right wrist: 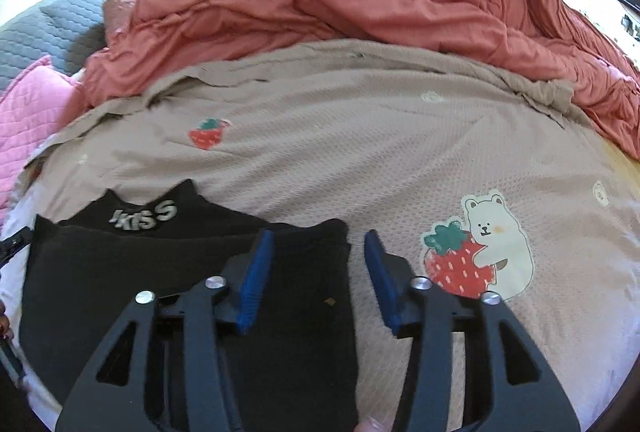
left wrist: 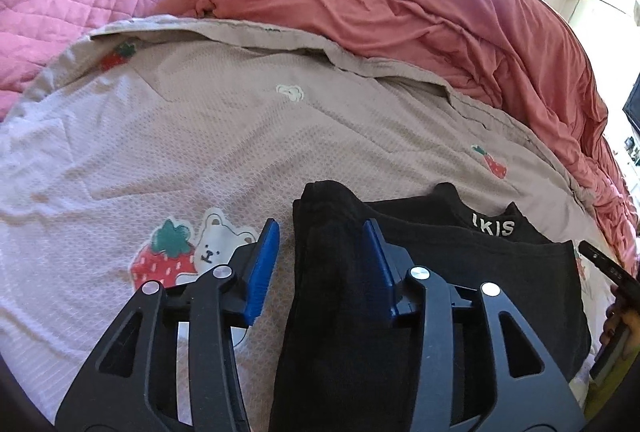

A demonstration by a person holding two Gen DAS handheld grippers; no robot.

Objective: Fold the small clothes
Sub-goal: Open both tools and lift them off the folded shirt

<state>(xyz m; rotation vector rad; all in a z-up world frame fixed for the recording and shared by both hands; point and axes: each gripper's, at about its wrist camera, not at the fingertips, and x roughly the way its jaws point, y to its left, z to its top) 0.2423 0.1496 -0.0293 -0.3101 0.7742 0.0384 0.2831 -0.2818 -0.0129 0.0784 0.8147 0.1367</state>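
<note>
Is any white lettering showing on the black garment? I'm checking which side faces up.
Yes, white letters show on the far part of the black garment lying on the strawberry-print bedspread.

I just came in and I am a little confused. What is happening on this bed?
A person is folding a small black garment on a pinkish sheet with a handheld gripper in each hand. The left gripper and the right gripper are both open above the garment's two side edges, gripping nothing. The garment lies flat and looks partly folded, its white lettering showing.
</note>
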